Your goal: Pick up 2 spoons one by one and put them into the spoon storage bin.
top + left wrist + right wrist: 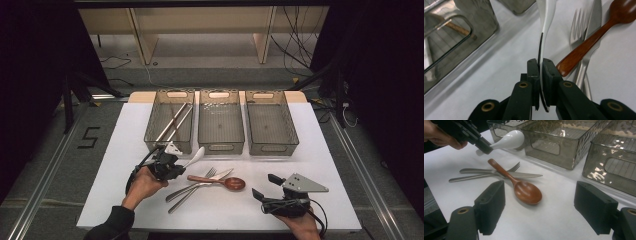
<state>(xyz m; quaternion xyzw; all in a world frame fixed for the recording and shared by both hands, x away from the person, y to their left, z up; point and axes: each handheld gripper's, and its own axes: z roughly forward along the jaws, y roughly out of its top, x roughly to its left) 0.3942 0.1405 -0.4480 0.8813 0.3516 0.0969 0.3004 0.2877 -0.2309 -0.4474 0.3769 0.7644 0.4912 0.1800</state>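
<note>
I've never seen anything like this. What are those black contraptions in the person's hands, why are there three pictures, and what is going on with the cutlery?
A person holds a hand-worked clamp in each hand, each with two black jaws. The high view looks down on the white table. The other two pictures come from small cameras riding on each clamp.

The left gripper is shut on the handle of a white spoon, lifted clear of the table. The right gripper is open and holds nothing.

On the table lie a wooden spoon, a fork and a knife, crossed in a small heap. Behind stand three clear bins; the left one holds chopsticks.
</note>
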